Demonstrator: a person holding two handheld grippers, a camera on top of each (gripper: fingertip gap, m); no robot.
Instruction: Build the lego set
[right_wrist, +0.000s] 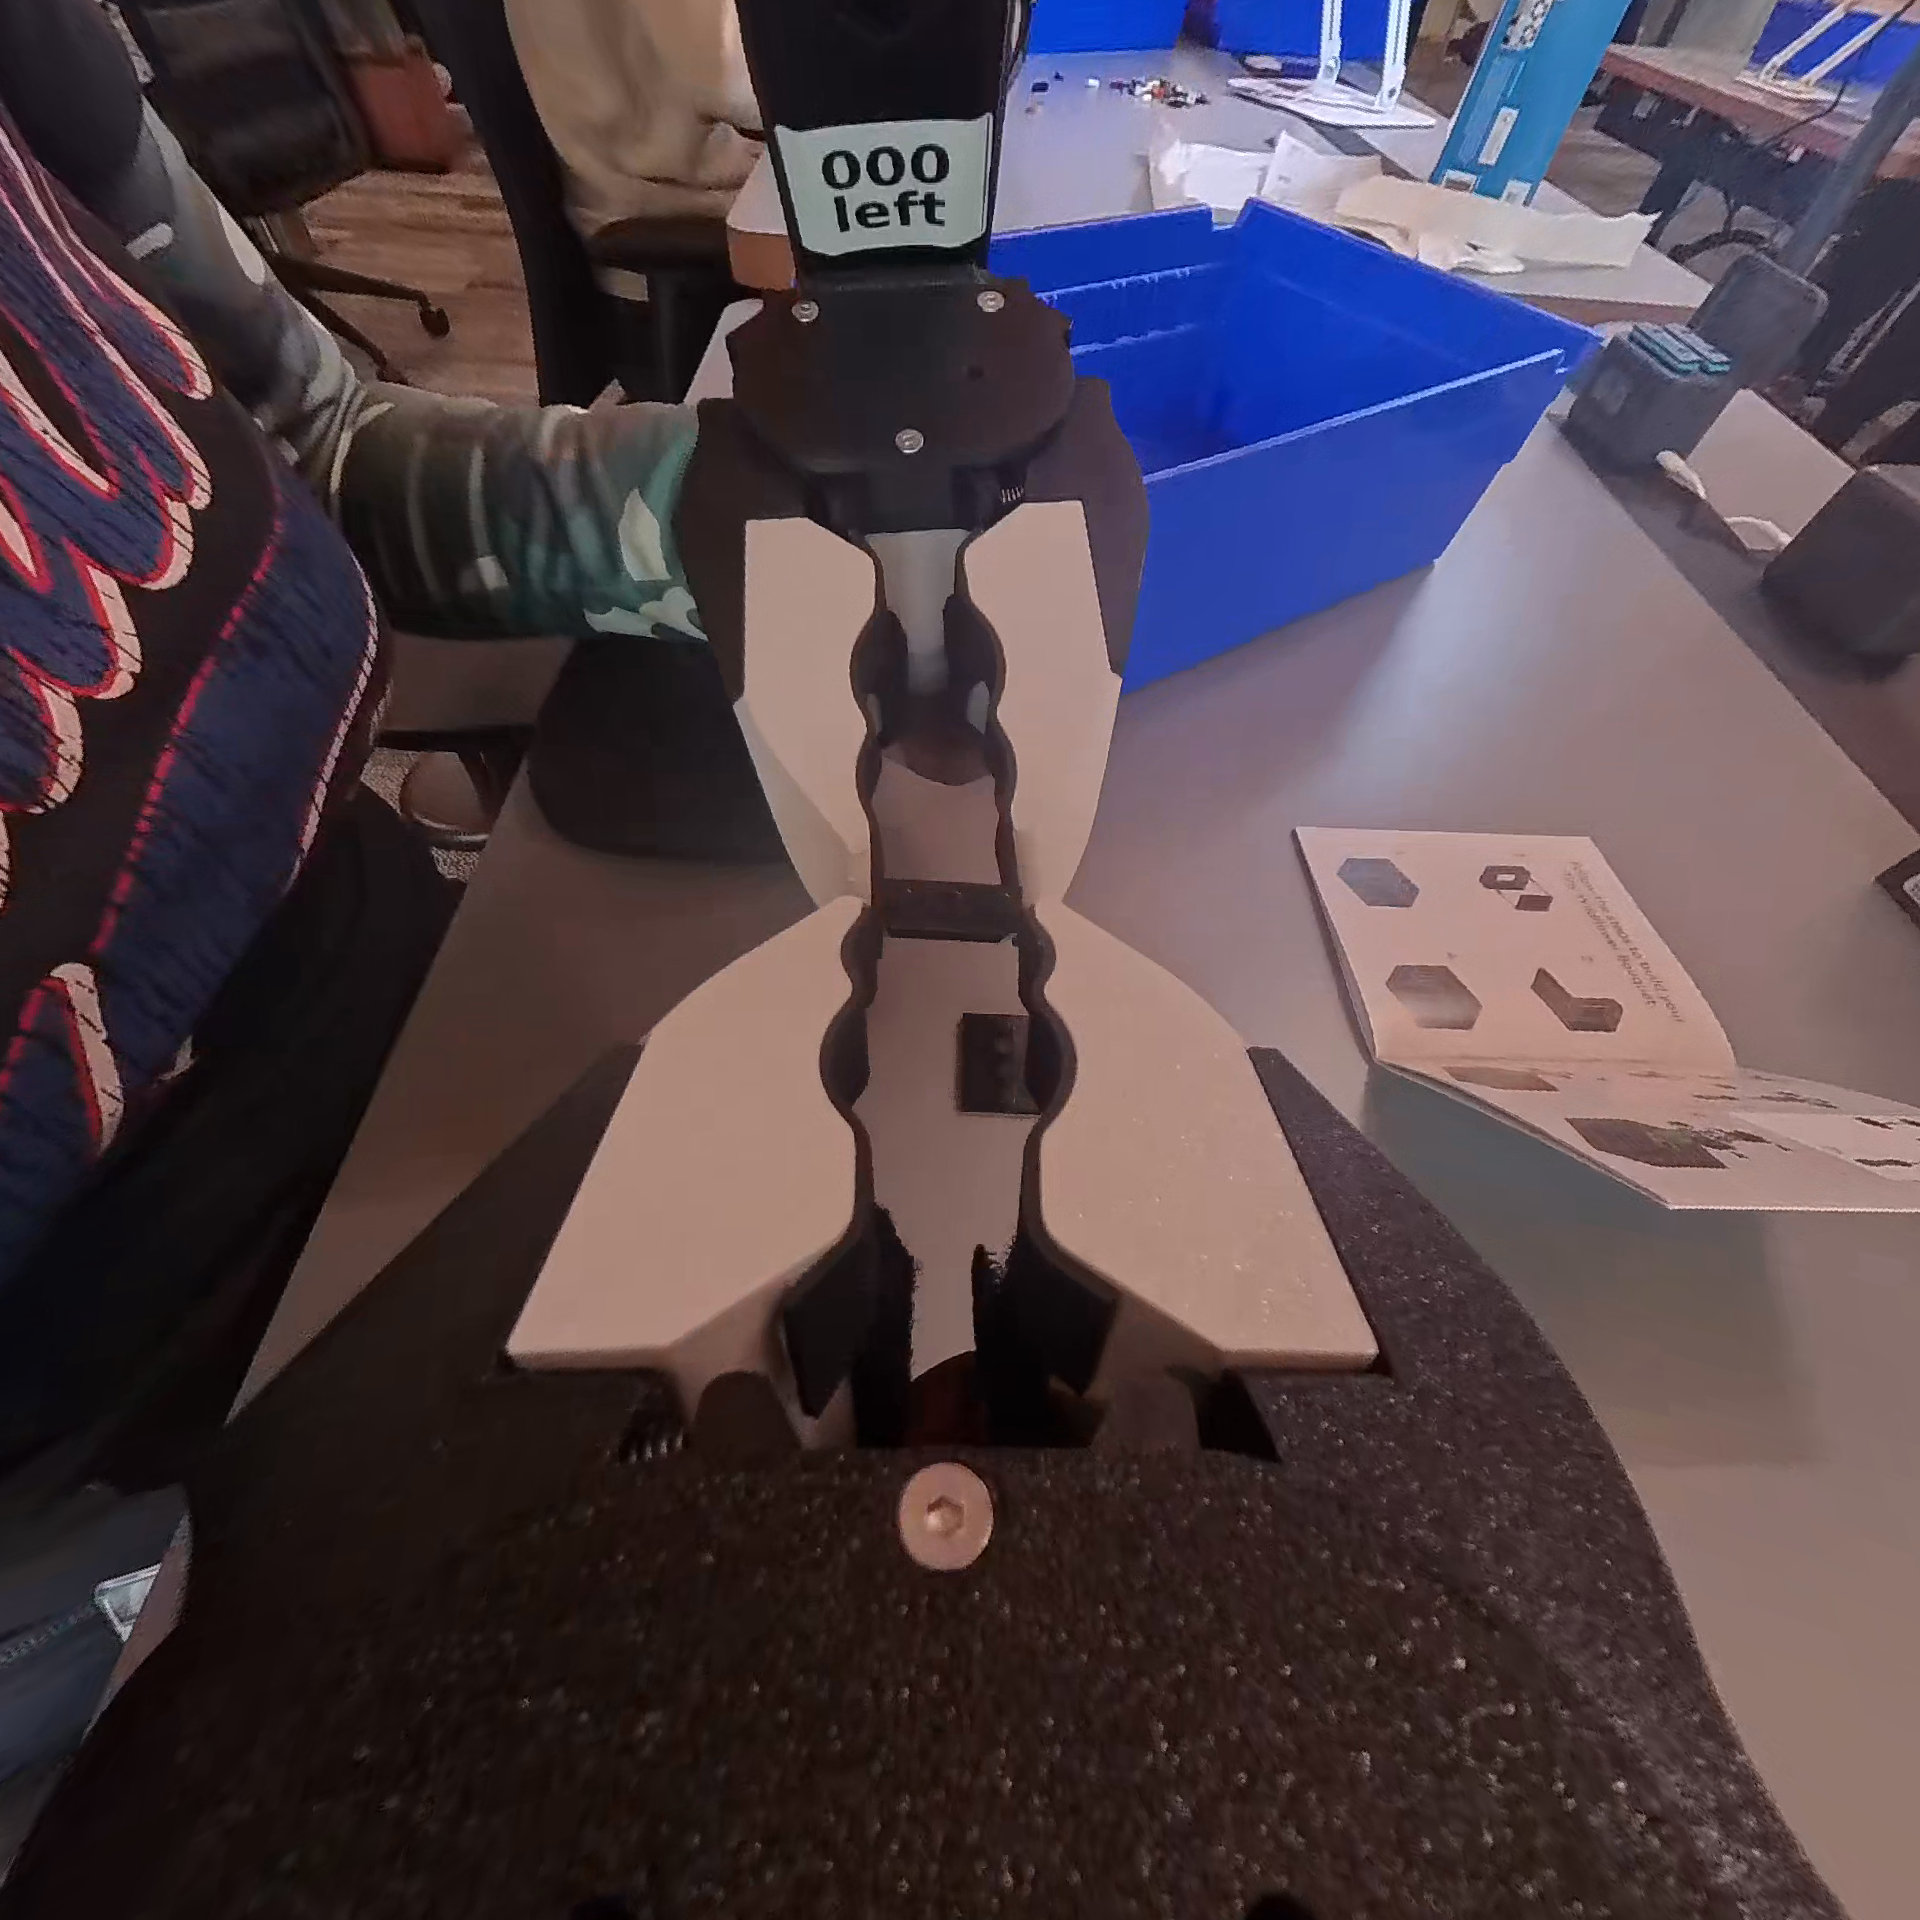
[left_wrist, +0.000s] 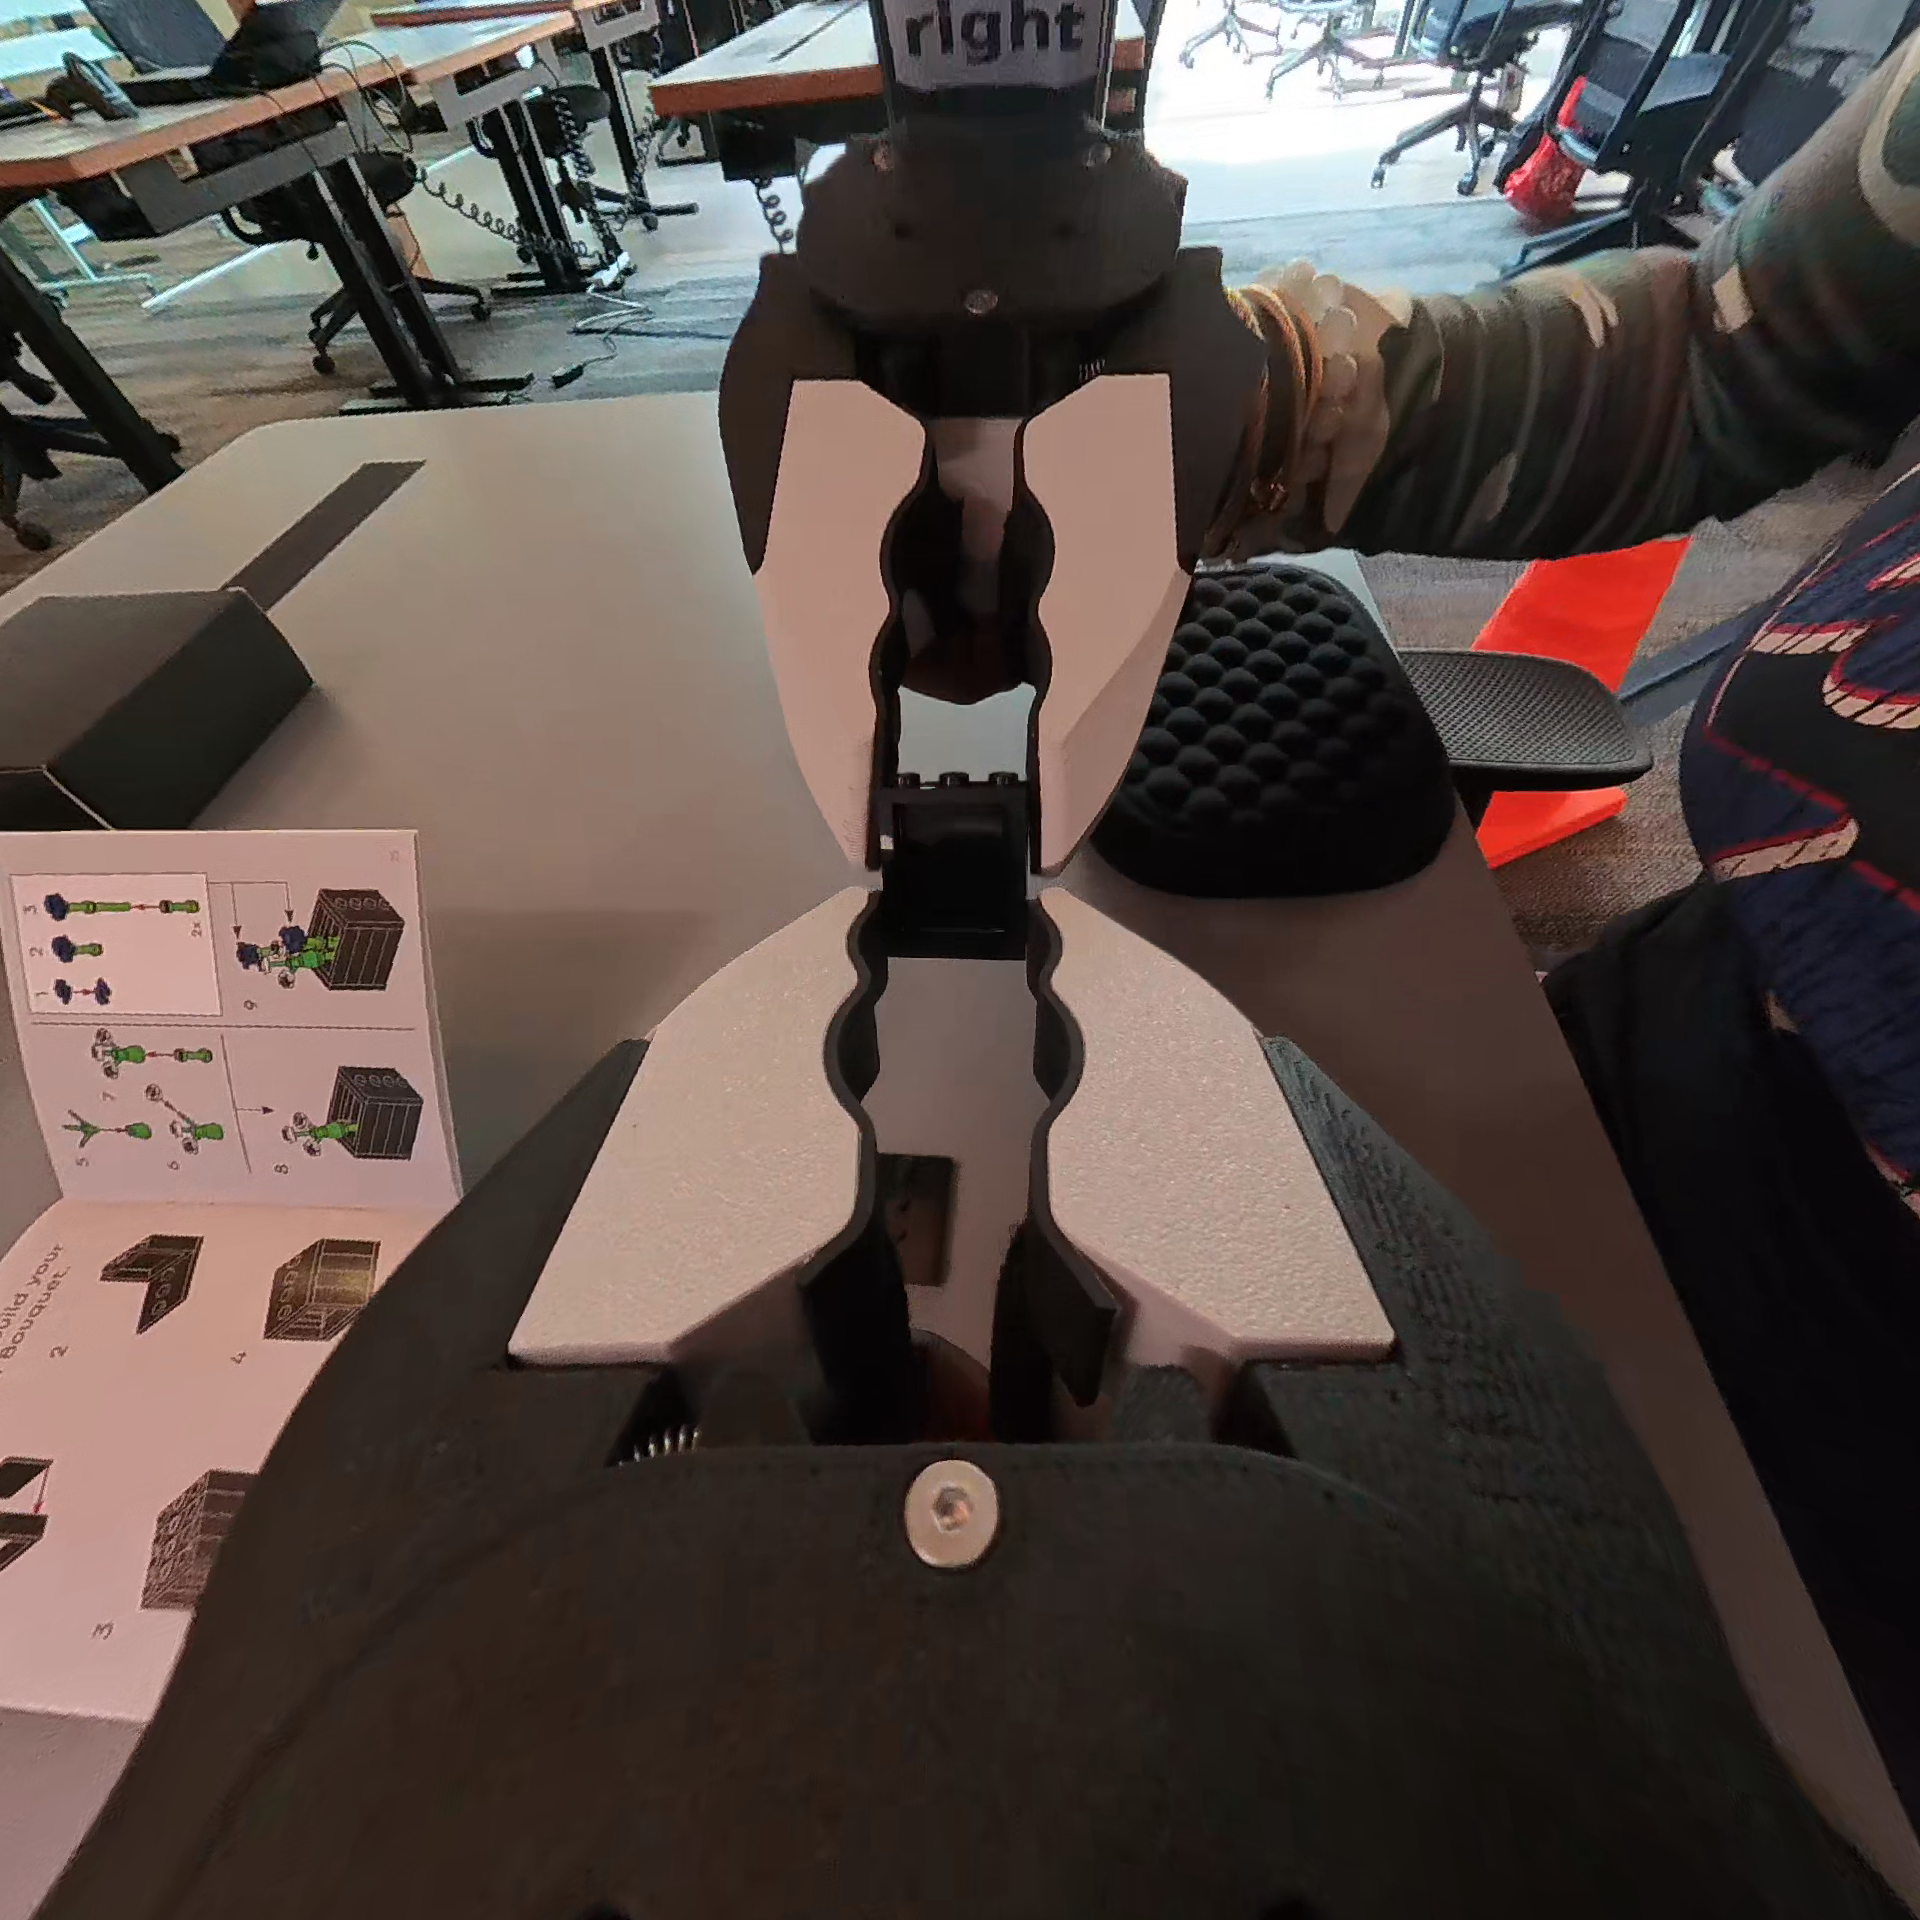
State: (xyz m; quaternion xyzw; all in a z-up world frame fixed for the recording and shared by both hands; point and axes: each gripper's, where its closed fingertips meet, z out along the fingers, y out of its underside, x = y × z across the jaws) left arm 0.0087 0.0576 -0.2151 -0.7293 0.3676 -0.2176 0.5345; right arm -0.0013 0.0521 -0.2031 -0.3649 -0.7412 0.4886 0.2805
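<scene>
Left wrist view is showing the two grippers meeting tip to tip above the grey worktop (left_wrist: 540, 665), near its edge by the person's chair. The left gripper (left_wrist: 951, 925) and the right gripper (left_wrist: 951, 821) are both pinching the same black lego assembly (left_wrist: 948, 883), each with its fingers closed to a narrow gap on that piece's sides.

Judging by this, an early step is under way: two black parts are being pressed together in the air. Next, the push needs to be square, with studs lined up, and one gripper has to let go cleanly.

That assembly is looking like a small open-fronted box with a row of studs along its top. A loose black plate (right_wrist: 995, 1062) is lying on the worktop beneath the tips. An instruction booklet (right_wrist: 1538, 997) is lying open toward the far side.
</scene>
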